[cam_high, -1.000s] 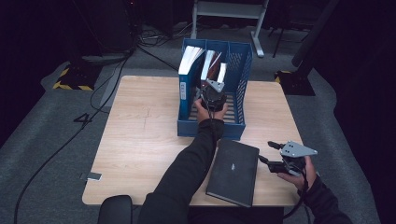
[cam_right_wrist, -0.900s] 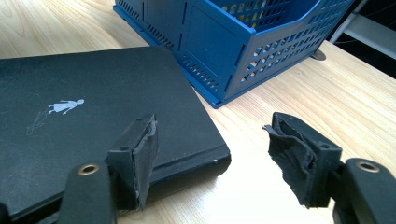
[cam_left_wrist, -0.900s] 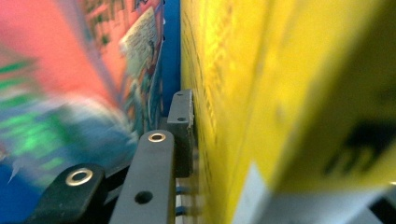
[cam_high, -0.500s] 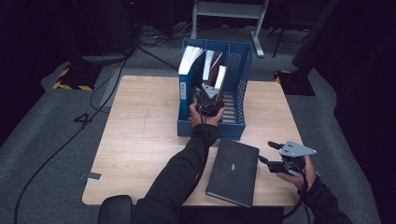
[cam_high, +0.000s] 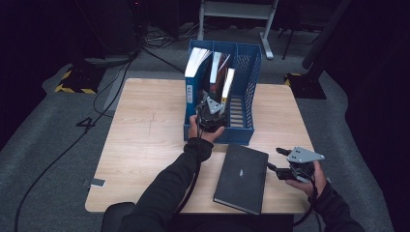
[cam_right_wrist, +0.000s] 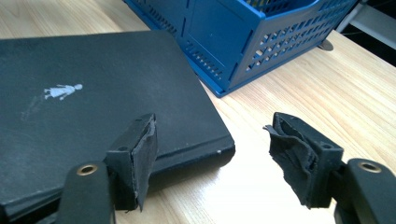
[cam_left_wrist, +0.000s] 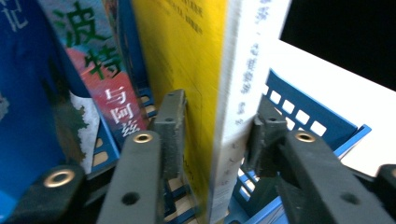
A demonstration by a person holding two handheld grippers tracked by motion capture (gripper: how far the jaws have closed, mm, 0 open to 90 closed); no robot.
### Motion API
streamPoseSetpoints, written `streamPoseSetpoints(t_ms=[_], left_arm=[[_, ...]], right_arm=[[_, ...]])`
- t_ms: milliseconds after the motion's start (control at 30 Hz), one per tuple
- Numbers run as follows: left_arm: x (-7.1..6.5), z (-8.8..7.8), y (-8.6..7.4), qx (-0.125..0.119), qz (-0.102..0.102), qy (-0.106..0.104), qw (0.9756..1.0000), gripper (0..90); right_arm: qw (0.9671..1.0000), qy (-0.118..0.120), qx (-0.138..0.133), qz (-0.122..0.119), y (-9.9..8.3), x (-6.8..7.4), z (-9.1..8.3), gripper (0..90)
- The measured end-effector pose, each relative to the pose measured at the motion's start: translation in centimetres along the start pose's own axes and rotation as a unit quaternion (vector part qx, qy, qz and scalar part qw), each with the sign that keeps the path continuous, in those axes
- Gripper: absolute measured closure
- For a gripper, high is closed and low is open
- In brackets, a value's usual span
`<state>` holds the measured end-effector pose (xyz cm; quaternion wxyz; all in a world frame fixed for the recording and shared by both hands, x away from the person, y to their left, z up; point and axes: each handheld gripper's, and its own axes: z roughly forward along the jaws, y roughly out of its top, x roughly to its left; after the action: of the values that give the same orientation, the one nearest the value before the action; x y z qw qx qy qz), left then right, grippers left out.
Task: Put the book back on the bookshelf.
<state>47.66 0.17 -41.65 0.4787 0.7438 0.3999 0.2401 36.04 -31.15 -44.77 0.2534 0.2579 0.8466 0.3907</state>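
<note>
The yellow book (cam_left_wrist: 201, 70) stands upright in the blue rack (cam_high: 241, 128). Its cover is yellow and its white spine (cam_left_wrist: 243, 93) has small writing down it. It sits between the two jaws of the left tool (cam_left_wrist: 212, 135). One jaw is at the yellow cover, the other at the spine side. A red and green book (cam_left_wrist: 100, 79) stands just beside it, past the left jaw.

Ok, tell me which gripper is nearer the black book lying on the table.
Right. The right gripper hovers open at the black book's near corner; the left gripper is up in the blue file rack, around a yellow book.
</note>
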Motion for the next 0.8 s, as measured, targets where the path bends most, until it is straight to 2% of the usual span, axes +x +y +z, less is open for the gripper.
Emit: streamPoseSetpoints(t_ms=[133, 433, 700, 800], left_arm=[[0.0, 0.3, 0.1, -0.003, -0.001, 0.009, 1.0000, 66.1], [-0.6, 3.0, 1.6, 0.007, -0.007, 0.055, 0.9984, 67.8], [-1.0, 4.3, 2.1, 0.002, -0.019, 0.072, 0.9972, 67.7], [-1.3, 4.5, 2.3, 0.007, -0.013, 0.083, 0.9964, 67.6]], right_arm=[[1.0000, 0.002, 0.005, 0.001, -0.1, 0.0, 0.2, 32.8], [1.0000, 0.002, 0.005, -0.002, -0.1, 0.1, 0.2, 32.8], [1.0000, 0.001, 0.008, -0.003, -0.1, 0.0, 0.2, 32.8], [1.0000, 0.001, 0.008, -0.005, -0.1, 0.1, 0.2, 32.8]])
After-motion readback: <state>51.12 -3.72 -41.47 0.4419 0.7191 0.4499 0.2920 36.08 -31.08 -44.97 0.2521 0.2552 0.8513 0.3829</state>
